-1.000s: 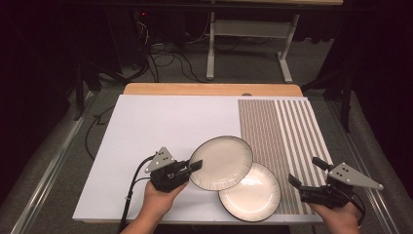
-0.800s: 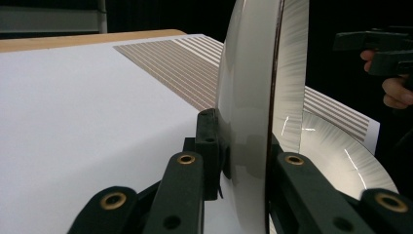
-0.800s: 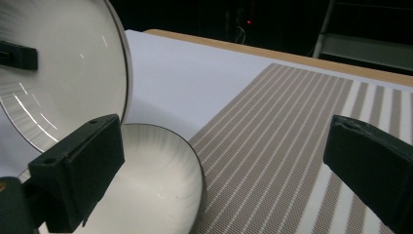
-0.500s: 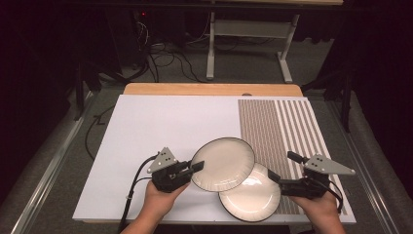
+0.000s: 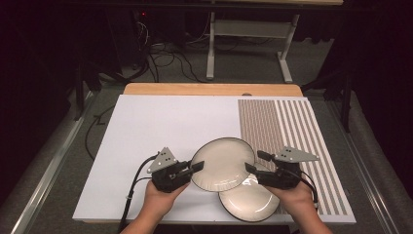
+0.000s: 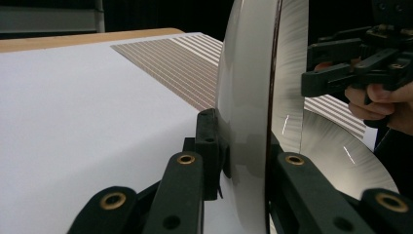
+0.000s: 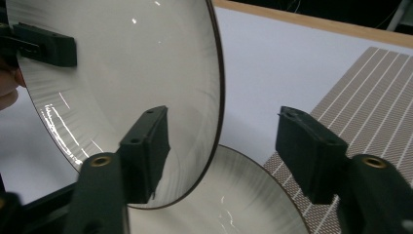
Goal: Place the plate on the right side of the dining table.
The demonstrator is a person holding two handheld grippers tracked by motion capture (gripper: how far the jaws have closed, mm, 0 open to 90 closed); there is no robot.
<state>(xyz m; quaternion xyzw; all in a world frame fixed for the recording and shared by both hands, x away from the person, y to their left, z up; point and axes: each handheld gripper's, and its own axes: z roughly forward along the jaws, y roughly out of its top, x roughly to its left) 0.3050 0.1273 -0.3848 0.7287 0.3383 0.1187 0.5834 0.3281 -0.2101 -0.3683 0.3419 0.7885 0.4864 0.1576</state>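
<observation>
High view: the left gripper [image 5: 198, 167] clamps the left rim of the raised plate [image 5: 221, 163] at lower centre. This plate overlaps the second plate [image 5: 251, 200], which lies flat near the white mat's [image 5: 160, 122] bottom edge. The mat's upper and left parts are bare, and the striped placemat [image 5: 287, 131] is free at upper right. The right gripper [image 5: 254, 162], at the lower right a second ago, now straddles the raised plate's right rim.

Left gripper view: the raised plate [image 6: 253, 112] stands edge-on between pressed pads.

Right gripper view: the raised plate's [image 7: 126, 87] rim sits between half-wide jaws that have just been closing, the right pad clear of it.
</observation>
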